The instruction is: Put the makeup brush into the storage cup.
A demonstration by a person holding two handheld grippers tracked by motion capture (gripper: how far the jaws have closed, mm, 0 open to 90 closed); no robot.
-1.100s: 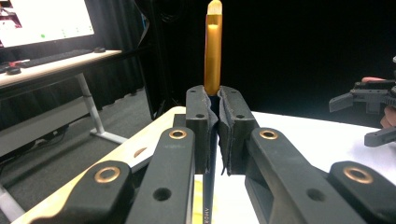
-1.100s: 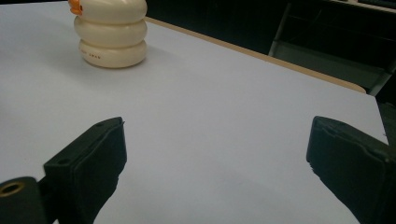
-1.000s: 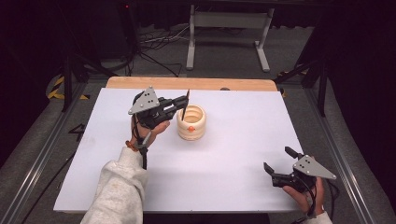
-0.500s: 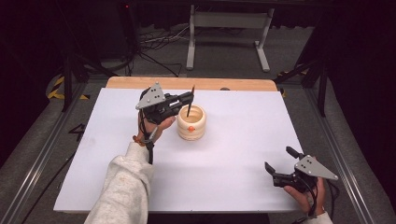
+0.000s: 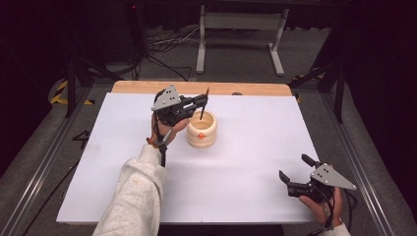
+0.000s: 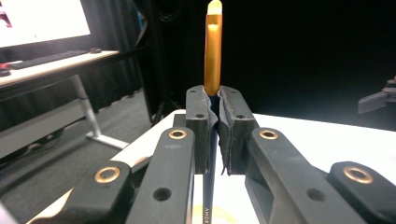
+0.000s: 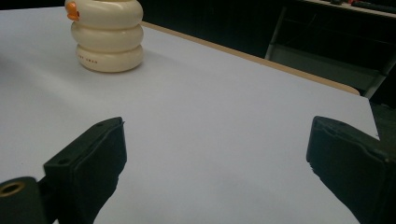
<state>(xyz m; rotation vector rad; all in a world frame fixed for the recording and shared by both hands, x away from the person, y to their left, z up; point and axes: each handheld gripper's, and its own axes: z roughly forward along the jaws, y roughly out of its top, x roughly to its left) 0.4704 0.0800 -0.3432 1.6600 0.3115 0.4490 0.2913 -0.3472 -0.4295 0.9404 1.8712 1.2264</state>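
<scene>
Your left tongs (image 5: 201, 101) pinch the pen (image 5: 202, 109) upright over the ringed cream holder (image 5: 201, 130) near the counter's (image 5: 255, 162) far edge, lower tip at its mouth, release still to do; right tongs (image 5: 296, 170) rest spread, near-right corner.

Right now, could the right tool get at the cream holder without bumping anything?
Probably yes: the right tool stands open, and only bare white table lies between it and the cream holder. The left tool holds a pen over the holder's mouth.
</scene>
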